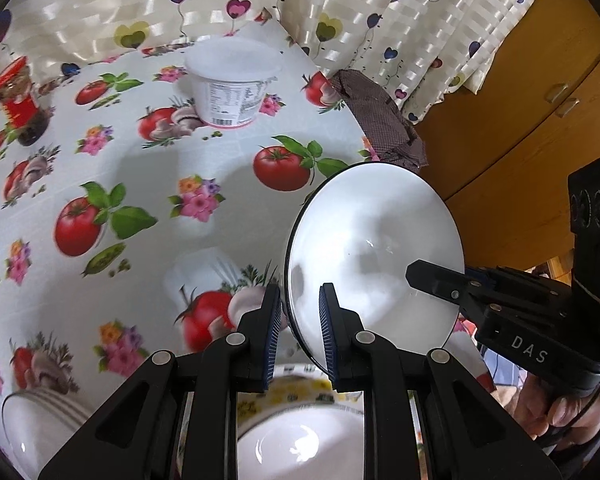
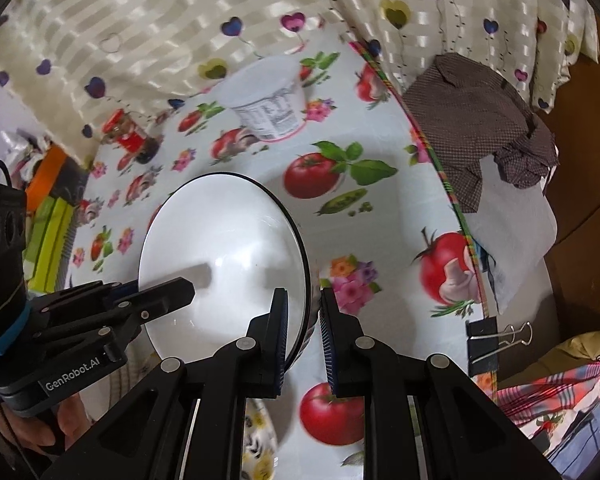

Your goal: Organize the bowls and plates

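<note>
While both grippers grip opposite edges of one white bowl (image 1: 374, 256), the item hangs tilted above the tablecloth (image 1: 140, 184), its hollow facing the cameras.

Left gripper (image 1: 300, 320): jaws closed on the bowl's dark-lined rim, one pad inside, one outside. The exact contact under the rim is hard to read in the left wrist view.

Right gripper (image 2: 304, 320): jaws closed on the opposite edge; the bowl's wall sits between the pads, though the outer pad's contact is not clearly visible. In the left view this tool shows only one finger (image 1: 436, 280) reaching across the bowl's interior.

Further crockery below, mostly hidden by the gripper frames: a white dish (image 1: 300, 440) with a yellow patterned piece behind it, and a striped-rim plate (image 1: 40, 412) cut off at the lower left edge. How these are stacked cannot be told.

Background stock on the table: white plastic tub (image 1: 232, 84), upright, label too small to read; red-lidded jar (image 1: 18, 100), blurred; brown checked cloth (image 2: 480, 120) draped at the table's far right edge; binder clip (image 2: 484, 344) on the cloth's border. Heart-print curtain (image 1: 340, 8) behind. A hand (image 1: 560, 412) is partly visible under the right tool.
</note>
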The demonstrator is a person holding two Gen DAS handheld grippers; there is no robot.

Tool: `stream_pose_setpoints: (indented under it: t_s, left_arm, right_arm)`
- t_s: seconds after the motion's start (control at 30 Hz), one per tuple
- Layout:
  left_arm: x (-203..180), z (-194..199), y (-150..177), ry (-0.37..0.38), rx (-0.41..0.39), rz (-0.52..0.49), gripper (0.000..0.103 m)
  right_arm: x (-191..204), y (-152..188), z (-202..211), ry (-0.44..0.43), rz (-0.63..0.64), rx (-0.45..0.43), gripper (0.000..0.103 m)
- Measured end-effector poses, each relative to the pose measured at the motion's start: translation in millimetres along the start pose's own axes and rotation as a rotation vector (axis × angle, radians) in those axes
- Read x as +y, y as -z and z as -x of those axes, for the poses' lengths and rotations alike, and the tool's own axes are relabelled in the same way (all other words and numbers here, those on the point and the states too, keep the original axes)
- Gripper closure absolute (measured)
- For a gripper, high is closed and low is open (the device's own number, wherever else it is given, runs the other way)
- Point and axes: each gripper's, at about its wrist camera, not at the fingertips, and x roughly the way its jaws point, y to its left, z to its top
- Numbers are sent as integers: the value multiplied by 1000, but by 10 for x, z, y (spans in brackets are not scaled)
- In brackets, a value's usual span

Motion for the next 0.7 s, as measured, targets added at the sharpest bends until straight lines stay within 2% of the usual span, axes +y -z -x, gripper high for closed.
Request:
stream_pose_setpoints:
  t_s: [0.33,0.7]
  left_arm:
    - [95,456,332,-43,-37,8,84]
    - [107,697,794,-47,-30,7,84]
  right_arm:
    - [431,253,181,-17,67,2,87]
    - [675,695,363,-23,111,12,87]
